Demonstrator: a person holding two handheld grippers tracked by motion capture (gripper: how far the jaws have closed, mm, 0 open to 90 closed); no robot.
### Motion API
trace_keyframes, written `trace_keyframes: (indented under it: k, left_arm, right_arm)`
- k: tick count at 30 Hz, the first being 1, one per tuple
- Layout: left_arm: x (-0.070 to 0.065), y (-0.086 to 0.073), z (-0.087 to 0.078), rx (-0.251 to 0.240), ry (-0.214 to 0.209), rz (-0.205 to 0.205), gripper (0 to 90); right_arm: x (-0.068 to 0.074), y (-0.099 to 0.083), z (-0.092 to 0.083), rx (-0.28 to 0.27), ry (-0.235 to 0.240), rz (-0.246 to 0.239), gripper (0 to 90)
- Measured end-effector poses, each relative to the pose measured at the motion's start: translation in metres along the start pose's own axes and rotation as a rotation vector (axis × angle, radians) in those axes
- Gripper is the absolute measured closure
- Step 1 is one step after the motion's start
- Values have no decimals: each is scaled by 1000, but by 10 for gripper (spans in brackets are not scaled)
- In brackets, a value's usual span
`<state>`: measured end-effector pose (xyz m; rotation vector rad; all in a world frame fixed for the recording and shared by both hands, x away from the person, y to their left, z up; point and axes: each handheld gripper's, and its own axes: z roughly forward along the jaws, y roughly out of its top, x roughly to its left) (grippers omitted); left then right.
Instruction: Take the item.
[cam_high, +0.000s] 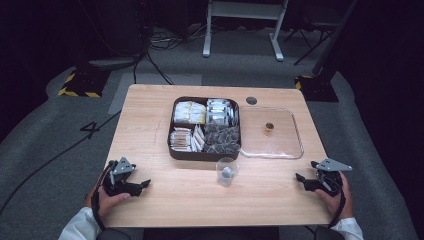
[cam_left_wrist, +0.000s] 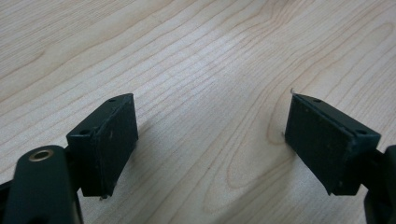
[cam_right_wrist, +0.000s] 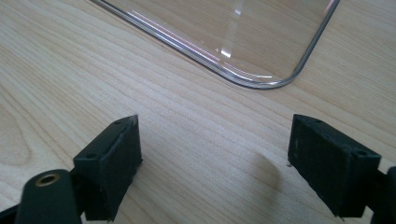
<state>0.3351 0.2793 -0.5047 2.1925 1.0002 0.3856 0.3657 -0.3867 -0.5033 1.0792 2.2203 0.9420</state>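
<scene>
Both grippers rested low on the table (cam_high: 150, 110), jaws spread wide and empty: the left gripper (cam_high: 145, 184) near the front left edge, the right gripper (cam_high: 299, 177) just short of the clear lid's (cam_high: 295, 150) near corner. The glass cup (cam_high: 226, 171) stood between them, in front of the tea box (cam_high: 172, 150). Nothing looked started; the next move would probably be a reach toward the sachets or the cup.
</scene>
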Motion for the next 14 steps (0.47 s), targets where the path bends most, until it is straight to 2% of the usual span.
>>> trace_keyframes:
  k: [14]
  left_arm:
    - [0,0,0,0,2,1,174]
  right_arm:
    - [0,0,0,-1,4,-5,177]
